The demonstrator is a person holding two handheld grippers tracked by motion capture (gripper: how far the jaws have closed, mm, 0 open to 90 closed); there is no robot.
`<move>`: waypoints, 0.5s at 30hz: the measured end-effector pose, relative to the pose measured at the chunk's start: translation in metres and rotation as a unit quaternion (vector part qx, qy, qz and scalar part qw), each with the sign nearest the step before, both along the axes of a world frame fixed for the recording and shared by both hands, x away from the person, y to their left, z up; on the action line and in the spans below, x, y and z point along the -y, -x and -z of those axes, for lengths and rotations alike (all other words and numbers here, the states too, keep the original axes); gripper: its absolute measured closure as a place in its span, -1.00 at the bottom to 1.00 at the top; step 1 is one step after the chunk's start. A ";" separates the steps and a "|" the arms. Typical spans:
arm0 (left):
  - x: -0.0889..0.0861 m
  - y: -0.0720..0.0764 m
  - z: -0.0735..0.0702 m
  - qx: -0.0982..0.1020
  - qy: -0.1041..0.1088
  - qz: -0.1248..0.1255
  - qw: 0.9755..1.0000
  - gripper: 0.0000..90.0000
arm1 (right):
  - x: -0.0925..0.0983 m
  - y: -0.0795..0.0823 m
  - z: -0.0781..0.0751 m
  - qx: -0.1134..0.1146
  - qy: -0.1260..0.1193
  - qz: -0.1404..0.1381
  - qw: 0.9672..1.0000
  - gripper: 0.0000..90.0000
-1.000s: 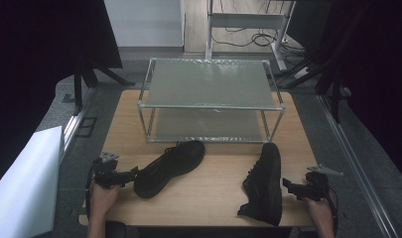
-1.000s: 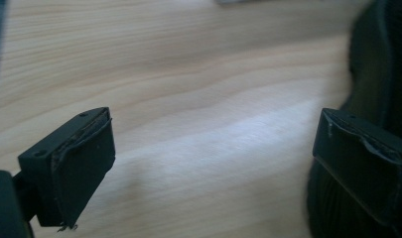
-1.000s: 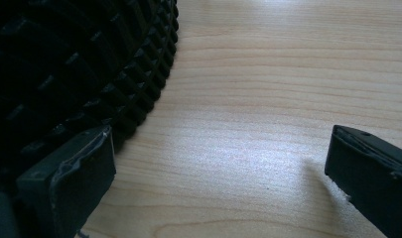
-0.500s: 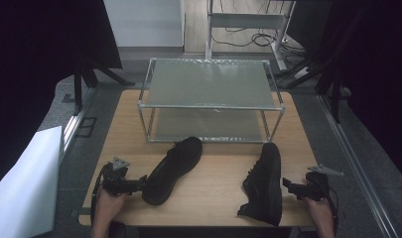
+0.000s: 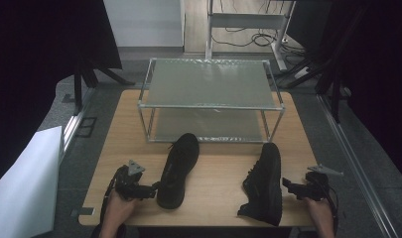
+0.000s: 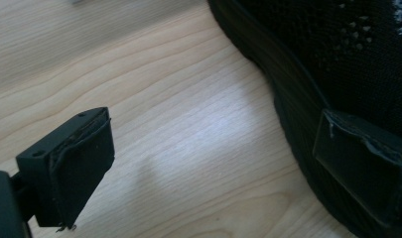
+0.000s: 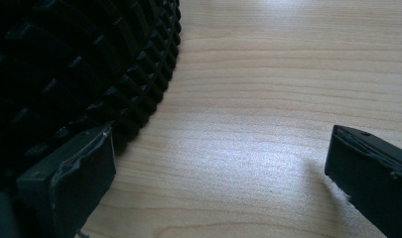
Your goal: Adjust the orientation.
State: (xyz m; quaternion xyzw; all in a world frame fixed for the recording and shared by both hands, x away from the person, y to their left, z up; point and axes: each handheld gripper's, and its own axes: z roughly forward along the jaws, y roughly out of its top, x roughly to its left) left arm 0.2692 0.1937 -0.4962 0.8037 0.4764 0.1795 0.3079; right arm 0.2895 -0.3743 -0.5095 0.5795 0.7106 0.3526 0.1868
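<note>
Resting on the wooden tabletop (image 5: pixel 216 173): two black shoes before a two-tier wire rack (image 5: pixel 211 96) at 12 o'clock. Left shoe (image 5: pixel 177 168) upright at 7 o'clock, toe angled toward the rack; left gripper (image 5: pixel 150 190) released, jaws spread wide, one pad against the shoe's sole edge. Right shoe (image 5: pixel 265 182) tipped on its side at 5 o'clock, treaded sole facing the right gripper (image 5: pixel 290 186), likewise released, jaws wide beside the tread.

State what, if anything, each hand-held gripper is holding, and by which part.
Nothing is held. The left hand-held gripper is open beside the left shoe; the right hand-held gripper is open beside the right shoe.
</note>
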 end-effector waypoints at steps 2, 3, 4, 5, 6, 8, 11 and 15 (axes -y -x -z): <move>0.004 0.000 0.000 0.002 -0.001 0.003 1.000 -0.96 | 0.000 0.000 0.000 0.000 0.000 0.000 1.000 -1.00; 0.005 0.000 0.001 0.004 -0.001 0.004 1.000 -0.96 | 0.000 0.000 0.000 0.000 0.000 0.000 1.000 -1.00; 0.005 0.000 0.001 0.004 -0.001 0.004 1.000 -0.96 | 0.000 0.000 0.000 0.000 0.000 0.000 1.000 -1.00; 0.007 0.000 0.001 0.004 -0.003 0.007 1.000 -0.96 | 0.000 0.000 0.000 -0.001 0.000 -0.001 1.000 -1.00; 0.010 0.000 0.001 0.005 -0.003 0.010 1.000 -0.97 | 0.000 0.000 0.000 -0.001 0.000 -0.001 1.000 -1.00; 0.013 0.000 0.002 0.007 -0.004 0.013 1.000 -0.97 | -0.001 0.000 0.000 -0.002 -0.001 -0.001 1.000 -1.00; 0.018 0.000 0.002 0.006 0.000 0.020 1.000 -0.98 | -0.001 -0.001 0.001 -0.003 0.000 -0.004 1.000 -1.00; 0.022 -0.002 0.003 0.007 -0.002 0.023 1.000 -1.00 | -0.001 -0.001 0.001 -0.005 0.000 -0.006 1.000 -1.00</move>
